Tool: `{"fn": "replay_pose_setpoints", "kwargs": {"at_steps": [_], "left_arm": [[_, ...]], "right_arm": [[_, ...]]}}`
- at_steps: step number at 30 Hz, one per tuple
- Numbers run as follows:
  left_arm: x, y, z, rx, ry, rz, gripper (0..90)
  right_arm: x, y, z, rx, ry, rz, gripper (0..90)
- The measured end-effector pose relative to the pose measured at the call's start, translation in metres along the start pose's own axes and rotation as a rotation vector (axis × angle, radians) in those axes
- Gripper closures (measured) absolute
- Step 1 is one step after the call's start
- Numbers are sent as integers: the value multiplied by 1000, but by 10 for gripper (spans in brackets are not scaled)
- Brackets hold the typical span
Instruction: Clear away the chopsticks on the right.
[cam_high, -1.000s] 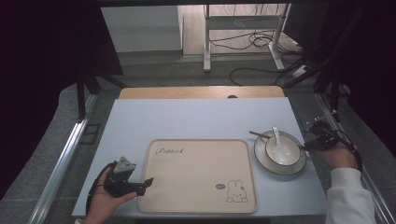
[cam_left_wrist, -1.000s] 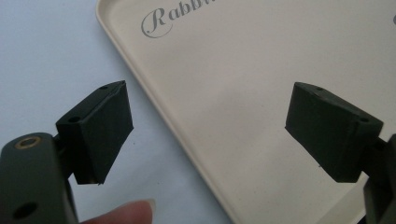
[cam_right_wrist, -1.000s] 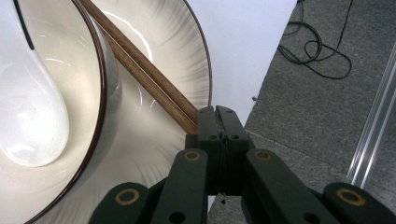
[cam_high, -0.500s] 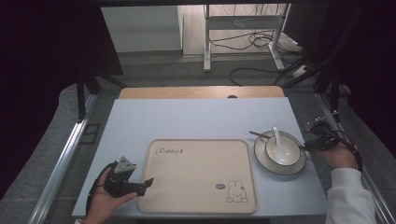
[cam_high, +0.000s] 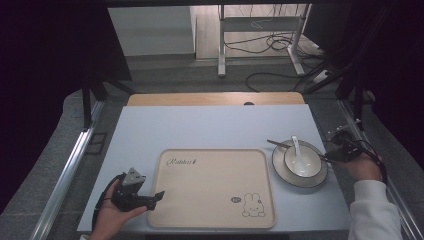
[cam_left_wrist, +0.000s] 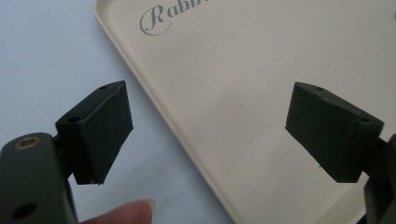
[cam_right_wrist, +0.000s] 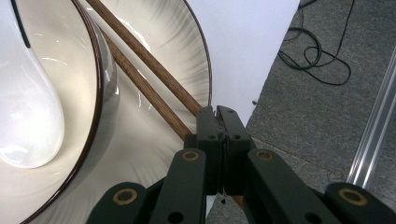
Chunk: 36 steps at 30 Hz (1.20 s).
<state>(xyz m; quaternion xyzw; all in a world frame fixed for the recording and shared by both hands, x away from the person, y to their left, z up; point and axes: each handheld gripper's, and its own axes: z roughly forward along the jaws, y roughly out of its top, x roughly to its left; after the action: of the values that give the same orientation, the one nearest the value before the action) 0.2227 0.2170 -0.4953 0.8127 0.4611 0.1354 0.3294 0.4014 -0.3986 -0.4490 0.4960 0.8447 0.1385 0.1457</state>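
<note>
A beige tray (cam_high: 210, 185) with a rabbit drawing lies at the table's front. My left gripper (cam_high: 157, 196) rests at its left edge, open, one jaw over the table and one over the tray (cam_left_wrist: 280, 70), nothing between them (cam_left_wrist: 205, 135). At the right a white bowl (cam_high: 301, 162) holding a white spoon (cam_high: 296, 147) sits on a plate (cam_high: 280, 170). A pair of wooden chopsticks (cam_high: 277, 144) lies across the plate behind the bowl. My right gripper (cam_high: 330, 157) is shut on the chopsticks (cam_right_wrist: 140, 60) at the plate's (cam_right_wrist: 173, 37) right rim (cam_right_wrist: 222, 121).
The pale blue table top (cam_high: 215, 125) ends in a wooden strip (cam_high: 215, 98) at the back. Metal rails (cam_high: 70, 165) run along both sides, and cables (cam_high: 270, 45) lie on the grey floor beyond. A fingertip (cam_left_wrist: 126, 212) shows under the left jaw.
</note>
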Motion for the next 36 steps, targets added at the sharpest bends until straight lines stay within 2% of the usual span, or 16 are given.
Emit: {"fn": "replay_pose_setpoints", "kwargs": {"at_steps": [10,13,15,16,18,19,21,23,25,28,33,36], "left_arm": [[0,0,0,2,0,1,150],[0,0,0,2,0,-1,150],[0,0,0,-1,0,-5,150],[0,0,0,1,1,-4,149],[0,0,1,4,2,-1,149],[0,0,1,7,3,3,148],[0,0,1,6,4,2,147],[1,0,0,4,4,-1,147],[2,-1,0,4,6,-4,147],[2,-1,-1,4,8,-5,147],[2,-2,0,11,7,-3,148],[2,-1,1,14,4,0,147]], "right_arm": [[-1,-1,1,7,-7,-2,890],[-2,0,-4,-8,-5,-4,875],[-5,1,-10,-20,6,-10,790],[-8,3,-15,-35,-13,-34,682],[-9,4,-15,-38,-19,-41,649],[-12,7,-14,-33,-21,-75,606],[-15,10,-12,0,-25,-116,595],[-16,11,-11,15,-26,-131,594],[-20,13,-7,48,1,-172,593],[-23,12,-3,67,41,-189,593],[-25,11,0,92,52,-205,607],[-27,10,4,102,77,-211,626]]}}
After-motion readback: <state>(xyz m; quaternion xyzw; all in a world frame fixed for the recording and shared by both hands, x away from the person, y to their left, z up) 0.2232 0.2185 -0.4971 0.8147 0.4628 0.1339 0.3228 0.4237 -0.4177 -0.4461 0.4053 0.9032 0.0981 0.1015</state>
